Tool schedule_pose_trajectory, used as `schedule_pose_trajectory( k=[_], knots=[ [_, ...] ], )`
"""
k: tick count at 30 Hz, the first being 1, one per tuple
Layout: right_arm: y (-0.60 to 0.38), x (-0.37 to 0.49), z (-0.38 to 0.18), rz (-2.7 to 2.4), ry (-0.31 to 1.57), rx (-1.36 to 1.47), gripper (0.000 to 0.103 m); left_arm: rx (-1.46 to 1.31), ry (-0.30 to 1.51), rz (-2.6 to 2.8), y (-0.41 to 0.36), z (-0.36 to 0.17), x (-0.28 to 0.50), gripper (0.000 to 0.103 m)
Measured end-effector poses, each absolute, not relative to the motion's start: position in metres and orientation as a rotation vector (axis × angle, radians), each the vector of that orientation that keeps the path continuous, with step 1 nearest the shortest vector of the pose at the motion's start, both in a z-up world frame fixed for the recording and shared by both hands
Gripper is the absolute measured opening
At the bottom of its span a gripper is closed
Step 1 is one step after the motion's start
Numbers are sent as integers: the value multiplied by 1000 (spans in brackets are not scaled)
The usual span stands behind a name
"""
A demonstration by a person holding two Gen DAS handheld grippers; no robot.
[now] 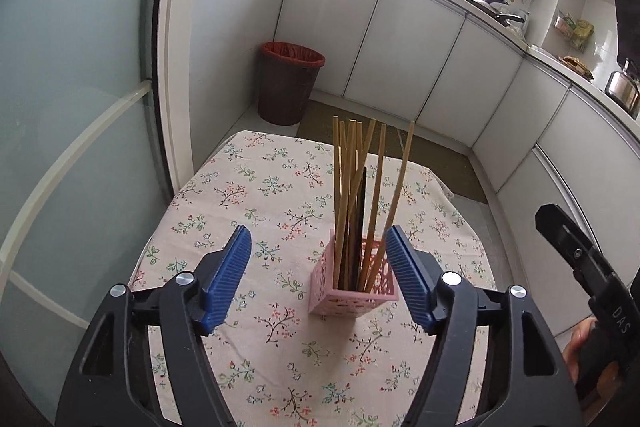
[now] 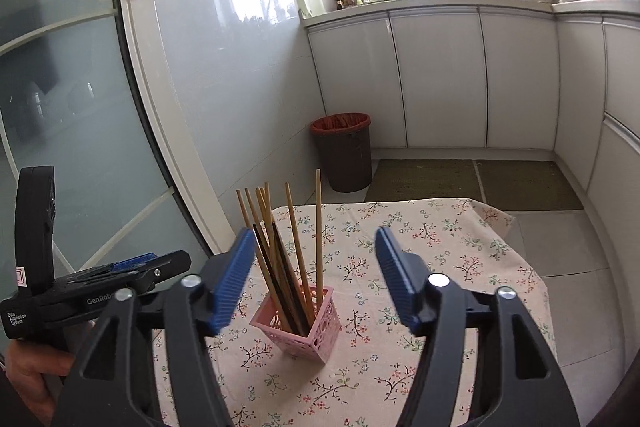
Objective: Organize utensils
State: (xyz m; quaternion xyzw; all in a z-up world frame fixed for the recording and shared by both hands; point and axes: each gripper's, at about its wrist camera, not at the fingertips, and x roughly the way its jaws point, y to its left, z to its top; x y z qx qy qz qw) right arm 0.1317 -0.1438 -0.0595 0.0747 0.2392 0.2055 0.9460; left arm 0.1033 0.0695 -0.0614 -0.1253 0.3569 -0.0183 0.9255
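A pink perforated holder (image 1: 352, 301) (image 2: 320, 333) stands upright on the floral tablecloth (image 1: 248, 187) (image 2: 440, 247). Several pale wooden chopsticks (image 1: 340, 167) (image 2: 319, 219) and a few dark ones (image 1: 362, 207) (image 2: 280, 267) stand in it, leaning apart. My left gripper (image 1: 318, 233) is open, hovering just short of the holder, nothing between its blue pads. My right gripper (image 2: 315, 231) is open too, above and short of the holder, which sits a little left of its centre line. Its jaws hold nothing. Each gripper's body shows at the edge of the other's view.
A brown bin with a red liner (image 1: 290, 83) (image 2: 346, 151) stands on the floor beyond the table. White cabinets (image 1: 400, 47) (image 2: 440, 79) line the back and right. A frosted glass door (image 1: 72, 87) (image 2: 60, 107) is close on the left. A green mat (image 2: 472, 183) lies past the table.
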Motion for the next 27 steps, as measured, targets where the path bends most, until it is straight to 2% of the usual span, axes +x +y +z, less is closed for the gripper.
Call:
schedule_pose_trajectory(
  k=[2,6,7,9,14,27],
  knots=[
    [-146,116,-51,432,474,178,80,-201,753,-32,65,-52,93,71],
    [-143,86,-37,419,496,168,85,-169,704,55,70,-31,58,89],
    [-142,77,-34,410,493,156,90,-183,691,75,72,-27,49,93],
    [-139,58,-29,381,489,114,94,-191,695,102,70,-17,34,95],
    [-142,19,-14,310,479,47,96,-103,649,109,49,5,0,96],
    [-179,-34,11,221,586,241,96,-37,604,85,21,22,-45,96]
  ],
)
